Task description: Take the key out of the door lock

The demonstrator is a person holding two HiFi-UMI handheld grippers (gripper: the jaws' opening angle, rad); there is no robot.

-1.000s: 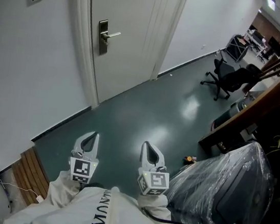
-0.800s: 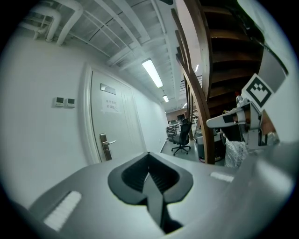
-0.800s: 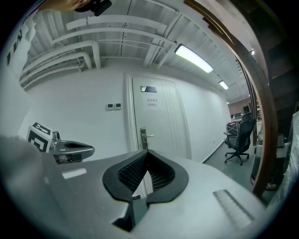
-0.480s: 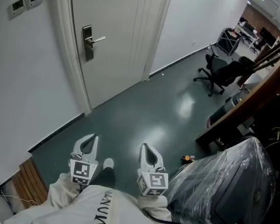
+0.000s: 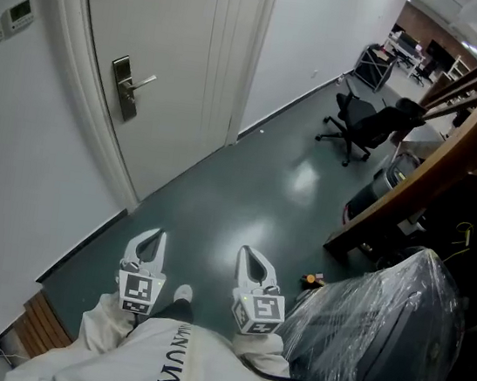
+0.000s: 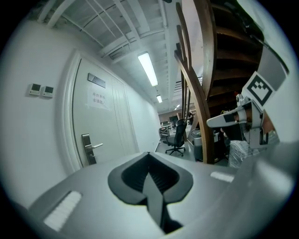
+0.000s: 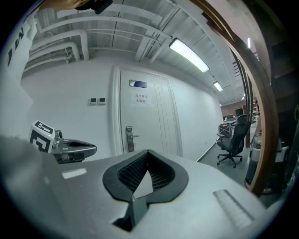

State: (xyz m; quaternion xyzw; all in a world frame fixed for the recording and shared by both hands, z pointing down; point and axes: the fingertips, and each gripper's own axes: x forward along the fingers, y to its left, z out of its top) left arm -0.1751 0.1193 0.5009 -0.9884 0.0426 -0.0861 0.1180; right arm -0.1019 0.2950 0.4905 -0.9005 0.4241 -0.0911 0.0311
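- Your left gripper (image 5: 154, 239) has its jaws pressed together with nothing between them. The right gripper (image 5: 248, 259) is the same, closed and empty.
- Both are held low in front of you, side by side and pointing roughly level toward the door (image 5: 184, 45).
- The door lock (image 5: 123, 94) is a tall plate standing upright on the door's left edge. Its handle (image 5: 141, 83) sticks out sideways across the door's face.
- The key cannot be made out from here (too small at this range). Expect it on that plate, probably under the handle.
- In the head view the lock lies at about 11 o'clock from your left gripper and between 10 and 11 o'clock from the right. It is well apart from both, with bare floor (image 5: 219, 200) between.
- Your left gripper is the nearer one, though neither is in reach yet.
- Judging by the plate, the key's shaft should run straight into the door face. The pull will want to come squarely out along that line, with the jaws parted first.
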